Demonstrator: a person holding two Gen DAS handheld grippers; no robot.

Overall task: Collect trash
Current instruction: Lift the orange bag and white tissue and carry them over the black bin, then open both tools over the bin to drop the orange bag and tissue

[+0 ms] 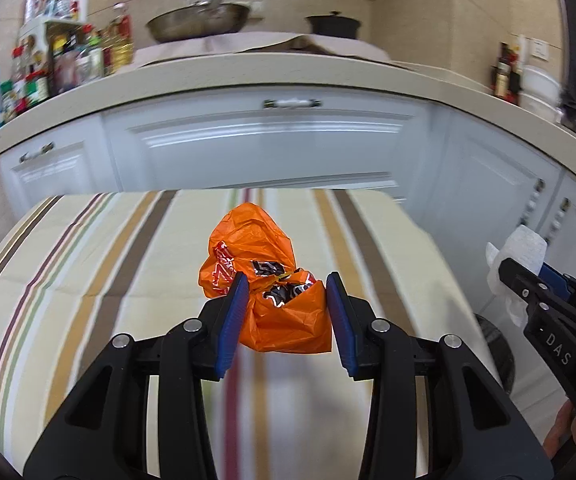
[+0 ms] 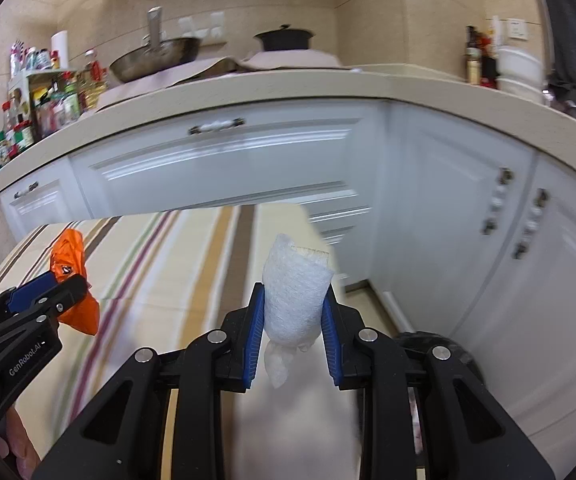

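Note:
My left gripper (image 1: 286, 286) is shut on a crumpled orange snack wrapper (image 1: 264, 272) and holds it above the striped tablecloth (image 1: 88, 280). It also shows at the left of the right wrist view (image 2: 64, 284), with the orange wrapper (image 2: 70, 254) in it. My right gripper (image 2: 293, 300) is shut on a wad of white paper towel (image 2: 293, 292), held past the table's right edge. The right gripper (image 1: 523, 276) and its paper towel (image 1: 521, 248) also show at the right of the left wrist view.
A dark round bin (image 2: 443, 350) stands on the floor below the right gripper, mostly hidden; it also shows in the left wrist view (image 1: 495, 352). White cabinets (image 1: 268, 148) and a counter with a pan (image 1: 200, 22), pot (image 1: 333, 24) and bottles (image 1: 68, 56) lie ahead.

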